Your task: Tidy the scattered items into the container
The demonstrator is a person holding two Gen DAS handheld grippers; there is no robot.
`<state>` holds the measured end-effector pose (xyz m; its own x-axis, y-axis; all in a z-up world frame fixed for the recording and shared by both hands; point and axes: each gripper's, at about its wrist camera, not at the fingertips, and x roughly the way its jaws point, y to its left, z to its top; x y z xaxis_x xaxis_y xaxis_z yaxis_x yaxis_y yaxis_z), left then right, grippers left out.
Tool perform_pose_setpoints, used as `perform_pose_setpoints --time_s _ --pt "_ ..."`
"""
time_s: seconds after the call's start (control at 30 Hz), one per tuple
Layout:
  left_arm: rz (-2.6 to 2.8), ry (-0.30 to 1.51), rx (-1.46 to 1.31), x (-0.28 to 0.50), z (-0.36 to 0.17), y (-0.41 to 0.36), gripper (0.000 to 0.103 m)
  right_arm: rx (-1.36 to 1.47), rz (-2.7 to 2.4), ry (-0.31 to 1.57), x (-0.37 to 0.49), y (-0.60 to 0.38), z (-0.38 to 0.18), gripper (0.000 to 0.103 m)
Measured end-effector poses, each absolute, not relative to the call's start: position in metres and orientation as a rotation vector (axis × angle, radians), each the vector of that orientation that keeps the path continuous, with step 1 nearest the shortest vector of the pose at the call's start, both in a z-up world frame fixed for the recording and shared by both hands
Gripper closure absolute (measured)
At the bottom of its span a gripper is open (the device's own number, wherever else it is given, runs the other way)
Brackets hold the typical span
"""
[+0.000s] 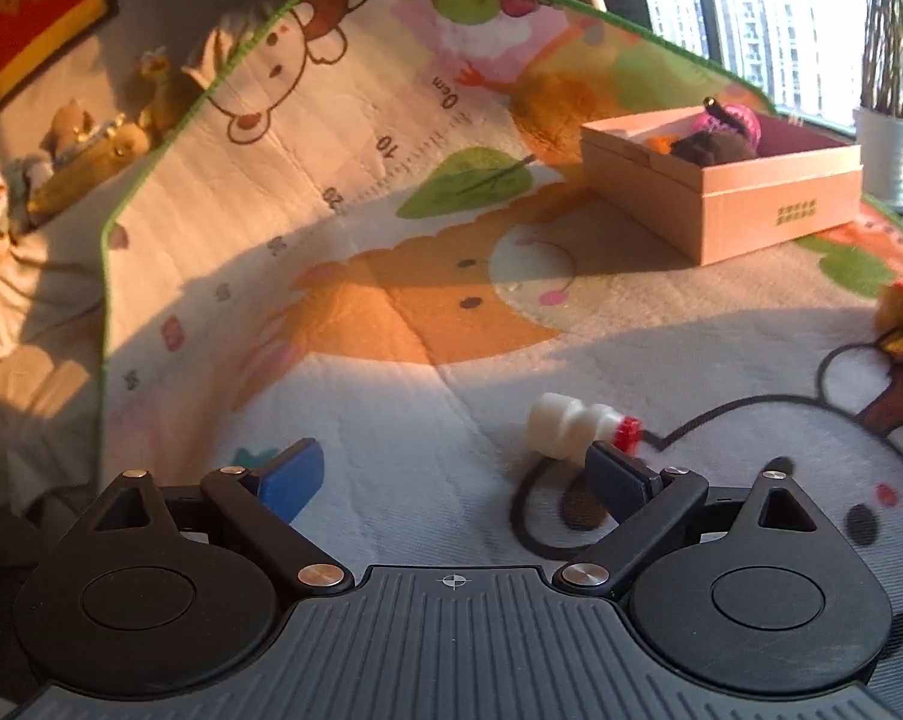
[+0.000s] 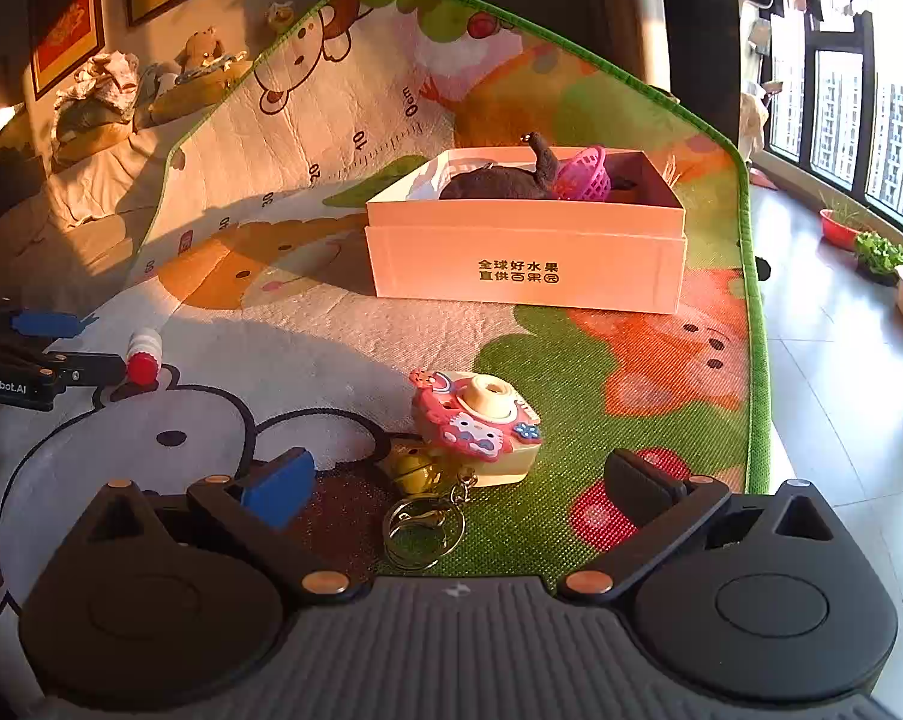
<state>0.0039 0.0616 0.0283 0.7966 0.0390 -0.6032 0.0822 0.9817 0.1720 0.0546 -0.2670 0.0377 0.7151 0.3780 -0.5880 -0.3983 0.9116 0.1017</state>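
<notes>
A small white bottle with a red cap [image 1: 577, 429] lies on the cartoon play mat, just ahead of my left gripper's right finger [image 1: 622, 480]. My left gripper [image 1: 457, 474] is open and empty, low over the mat. The bottle [image 2: 144, 354] and the left gripper [image 2: 61, 348] also show at the left of the right wrist view. A pink toy camera keychain [image 2: 475, 426] with a metal ring [image 2: 424, 531] lies just ahead of my open, empty right gripper [image 2: 463, 486]. The pink cardboard box [image 2: 529, 258] holds a dark plush toy [image 2: 499, 183] and a pink basket [image 2: 586, 174]. The box also shows in the left wrist view [image 1: 751, 210].
The mat [image 1: 361, 180] has a green edge; a sofa with plush toys [image 1: 85, 138] lies beyond it on the left. Tiled floor [image 2: 841, 390] with potted plants [image 2: 880, 255] lies past the mat's right edge, by the windows. A potted plant [image 1: 883, 144] stands behind the box.
</notes>
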Motion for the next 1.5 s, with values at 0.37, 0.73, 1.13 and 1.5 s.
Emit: perform_pose_setpoints --time_s 0.37,0.73,1.13,1.5 --pt "-0.176 0.656 0.125 0.010 0.021 0.045 0.006 -0.064 0.378 0.709 0.087 -0.241 0.037 0.050" --pt "-0.173 0.666 0.151 0.009 0.015 0.058 0.005 -0.091 0.429 0.713 0.062 -0.242 0.039 0.053" --pt "-0.292 0.696 0.239 0.033 0.011 0.047 0.030 -0.116 0.448 0.684 0.050 -0.240 0.036 0.052" --pt "-0.344 0.707 0.164 0.014 0.013 0.034 0.052 -0.111 0.427 0.669 0.048 -0.241 0.033 0.036"
